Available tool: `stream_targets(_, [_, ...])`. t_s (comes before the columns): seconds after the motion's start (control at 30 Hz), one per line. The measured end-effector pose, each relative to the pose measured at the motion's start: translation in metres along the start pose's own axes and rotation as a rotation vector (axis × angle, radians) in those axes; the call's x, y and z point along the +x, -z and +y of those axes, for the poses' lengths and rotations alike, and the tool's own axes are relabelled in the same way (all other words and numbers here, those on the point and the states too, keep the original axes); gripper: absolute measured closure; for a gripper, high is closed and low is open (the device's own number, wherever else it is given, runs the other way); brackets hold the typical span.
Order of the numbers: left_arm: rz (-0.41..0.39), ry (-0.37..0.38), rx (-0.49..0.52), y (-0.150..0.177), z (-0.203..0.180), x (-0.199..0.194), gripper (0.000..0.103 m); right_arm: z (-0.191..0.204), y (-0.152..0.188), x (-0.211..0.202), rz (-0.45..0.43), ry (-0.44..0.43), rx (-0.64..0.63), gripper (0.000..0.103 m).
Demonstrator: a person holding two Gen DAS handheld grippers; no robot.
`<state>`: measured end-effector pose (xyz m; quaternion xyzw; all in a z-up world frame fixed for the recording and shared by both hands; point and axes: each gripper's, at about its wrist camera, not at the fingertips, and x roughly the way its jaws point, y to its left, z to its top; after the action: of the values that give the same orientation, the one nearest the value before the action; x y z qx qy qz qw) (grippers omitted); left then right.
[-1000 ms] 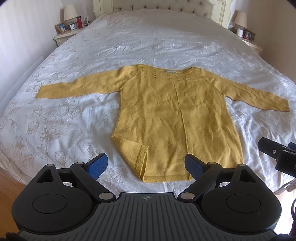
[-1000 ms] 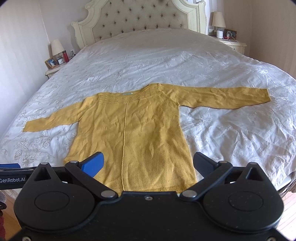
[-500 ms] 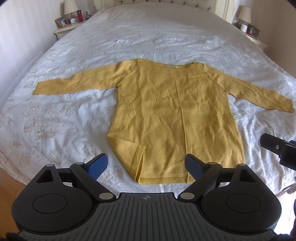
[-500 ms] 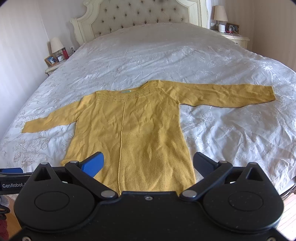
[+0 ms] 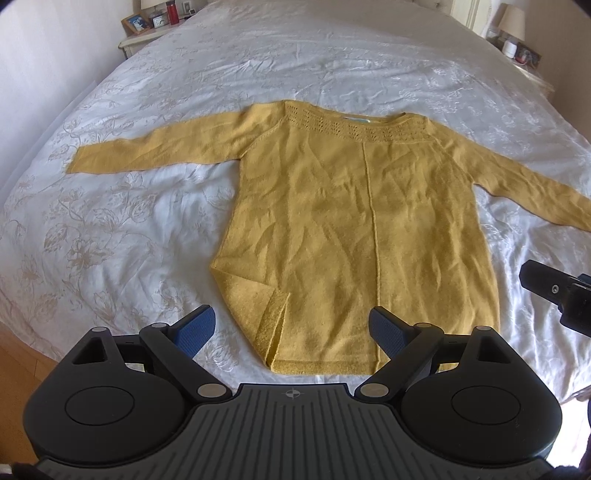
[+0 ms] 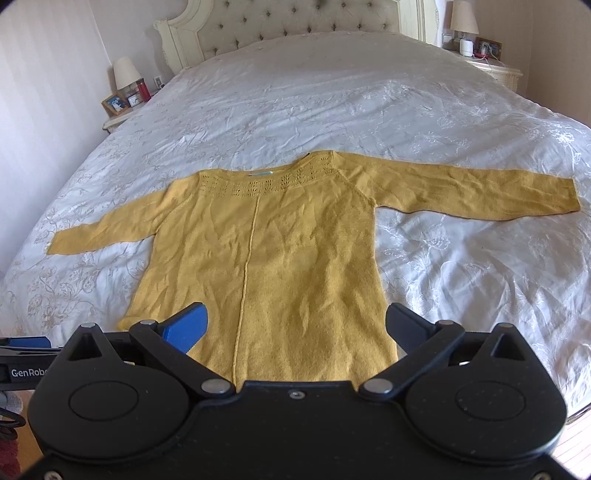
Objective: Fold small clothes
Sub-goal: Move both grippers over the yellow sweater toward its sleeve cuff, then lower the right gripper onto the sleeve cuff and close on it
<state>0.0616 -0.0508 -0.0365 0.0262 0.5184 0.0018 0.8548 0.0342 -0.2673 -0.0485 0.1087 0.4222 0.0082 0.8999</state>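
Note:
A mustard-yellow knit sweater (image 5: 351,229) (image 6: 266,258) lies flat on the white bed, both sleeves spread out sideways and neckline away from me. Its lower left hem corner (image 5: 258,310) is folded over onto the body. My left gripper (image 5: 291,328) hangs open above the hem, nothing between its blue-padded fingers. My right gripper (image 6: 295,325) is also open over the hem's right half, empty. Part of the right gripper (image 5: 554,291) shows at the right edge of the left wrist view.
The bed (image 6: 332,92) has a white floral cover and a tufted headboard (image 6: 288,22). Nightstands with lamps and photo frames stand at both sides (image 6: 122,99) (image 6: 480,48). Wooden floor (image 5: 14,354) shows at the near edge.
Both grippers have moved forward and slightly down toward the sweater's hem; the sweater looks larger and closer in both views. The jaws have stayed open.

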Motion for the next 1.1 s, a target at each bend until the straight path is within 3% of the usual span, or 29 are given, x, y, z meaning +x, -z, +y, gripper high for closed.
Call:
stream_targets(0.2, [0.021,-0.016,-0.029,-0.010,-0.009,0.013,0.012,-0.008,-0.014,0.019,0.014,-0.045,-0.023,0.001])
stream_targets(0.37, [0.011,-0.036,-0.058,-0.020,-0.014,0.019,0.013,-0.010,-0.029,0.028,-0.028,-0.091,-0.079,0.001])
stream_targets(0.57, [-0.136,-0.056,-0.082,-0.034,-0.011,0.004,0.016,0.001,-0.043,0.017,-0.209,-0.094,-0.160,0.001])
stream_targets(0.67, [-0.232,-0.064,-0.063,-0.034,-0.004,-0.002,0.016,0.007,-0.044,0.015,-0.305,-0.140,-0.183,0.001])
stream_targets(0.77, [-0.265,-0.061,-0.054,-0.038,0.004,0.006,0.016,0.025,-0.046,0.040,-0.197,-0.150,-0.238,0.001])
stream_targets(0.87, [-0.171,-0.049,-0.048,-0.043,0.020,0.025,0.017,0.039,-0.038,0.061,-0.102,-0.191,-0.233,0.001])
stream_targets(0.97, [-0.128,-0.019,-0.096,-0.041,0.049,0.040,0.022,0.060,-0.023,0.082,0.009,-0.218,-0.258,0.002])
stream_targets(1.0, [-0.110,-0.021,-0.104,-0.042,0.058,0.045,0.023,0.068,-0.016,0.088,0.040,-0.226,-0.267,0.004])
stream_targets(1.07, [-0.077,-0.039,-0.096,-0.042,0.075,0.053,0.025,0.086,-0.006,0.100,0.099,-0.238,-0.293,0.022])
stream_targets(1.1, [-0.065,-0.050,-0.089,-0.042,0.083,0.057,0.026,0.095,0.000,0.106,0.128,-0.252,-0.308,0.025])
